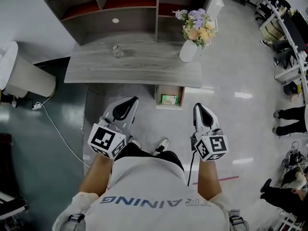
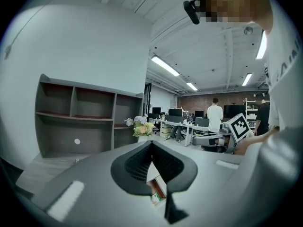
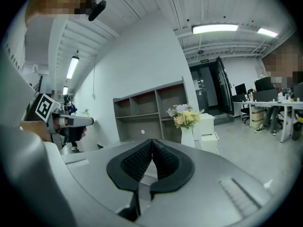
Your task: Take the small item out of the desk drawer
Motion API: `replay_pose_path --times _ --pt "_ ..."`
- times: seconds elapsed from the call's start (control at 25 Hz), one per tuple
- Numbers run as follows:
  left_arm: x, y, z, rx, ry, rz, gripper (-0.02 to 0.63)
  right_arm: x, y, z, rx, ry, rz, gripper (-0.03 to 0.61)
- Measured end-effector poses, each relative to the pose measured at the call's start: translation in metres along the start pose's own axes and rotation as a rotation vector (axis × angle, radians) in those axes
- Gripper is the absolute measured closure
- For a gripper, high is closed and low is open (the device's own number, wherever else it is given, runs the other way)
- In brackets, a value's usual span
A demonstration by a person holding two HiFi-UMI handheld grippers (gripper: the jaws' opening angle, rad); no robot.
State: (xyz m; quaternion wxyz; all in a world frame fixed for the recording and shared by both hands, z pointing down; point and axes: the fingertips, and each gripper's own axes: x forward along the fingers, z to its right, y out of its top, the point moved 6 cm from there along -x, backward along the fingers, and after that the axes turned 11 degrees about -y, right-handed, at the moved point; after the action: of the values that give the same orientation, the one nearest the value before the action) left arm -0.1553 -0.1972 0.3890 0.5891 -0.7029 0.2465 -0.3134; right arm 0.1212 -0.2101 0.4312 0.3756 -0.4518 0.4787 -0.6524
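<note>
Left claw (image 1: 130, 102), right claw (image 1: 198, 107) closed, clear of desk (image 1: 134, 66) edge, drawer (image 1: 181, 96) open

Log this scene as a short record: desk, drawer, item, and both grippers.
desk: grey wood, shelf unit at back, vase of flowers at its right end
drawer: open, under the desk's right part
small item: green, lying in the drawer
left gripper: fingers together, empty, short of the drawer
right gripper: fingers together, empty, short of the drawer
</note>
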Motion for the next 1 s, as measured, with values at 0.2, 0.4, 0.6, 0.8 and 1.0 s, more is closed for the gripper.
replay_pose_path --times 0.2,0.4,0.6,0.8,1.0 --pt "0.02 -0.007 0.006 -0.013 -0.036 -0.02 0.615 0.0 -0.007 0.015 0.008 -0.026 -0.022 0.558" --pt "0.032 -0.008 -0.006 -0.042 -0.1 -0.01 0.615 0.003 -0.008 0.011 0.018 -0.079 -0.028 0.523" --pt "0.033 -0.008 -0.02 -0.041 -0.149 -0.023 0.615 0.011 -0.01 -0.002 0.02 -0.107 -0.053 0.381" --pt "0.032 -0.012 -0.034 -0.052 -0.17 -0.037 0.615 0.022 -0.021 -0.009 0.012 -0.156 -0.122 0.172" --pt "0.03 -0.022 -0.045 -0.066 -0.179 -0.067 0.615 0.04 -0.051 -0.015 0.009 -0.184 -0.235 0.076"
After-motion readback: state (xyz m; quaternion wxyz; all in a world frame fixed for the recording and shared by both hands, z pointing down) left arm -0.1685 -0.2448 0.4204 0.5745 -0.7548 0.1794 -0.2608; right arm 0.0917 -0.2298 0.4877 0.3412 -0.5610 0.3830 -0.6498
